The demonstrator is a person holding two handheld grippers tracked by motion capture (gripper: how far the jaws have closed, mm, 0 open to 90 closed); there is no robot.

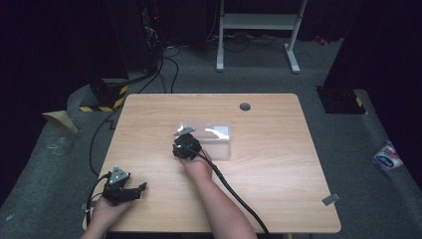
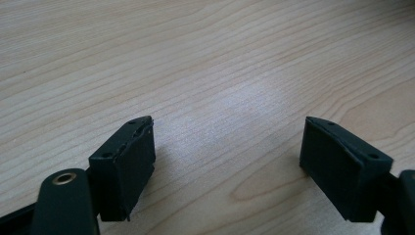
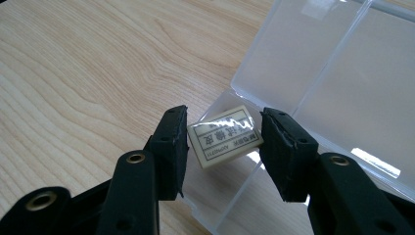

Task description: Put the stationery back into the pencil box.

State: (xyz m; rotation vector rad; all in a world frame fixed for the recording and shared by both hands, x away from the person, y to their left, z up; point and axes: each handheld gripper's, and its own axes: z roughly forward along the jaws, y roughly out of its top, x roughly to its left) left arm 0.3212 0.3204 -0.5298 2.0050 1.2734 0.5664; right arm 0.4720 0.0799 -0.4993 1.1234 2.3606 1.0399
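Left gripper: black body, grey three-cornered plate on top, thin black cable looping off its near side.
Right gripper: black body, grey three-cornered plate on top, thick black cable trailing back along the forearm.
Jaws: black, blocky, each with a flat dark pad on its inner face and small screw holes on top.
Jaw arms: black, with brass-coloured ringed holes.
Forearms: bare, no sleeves in sight.
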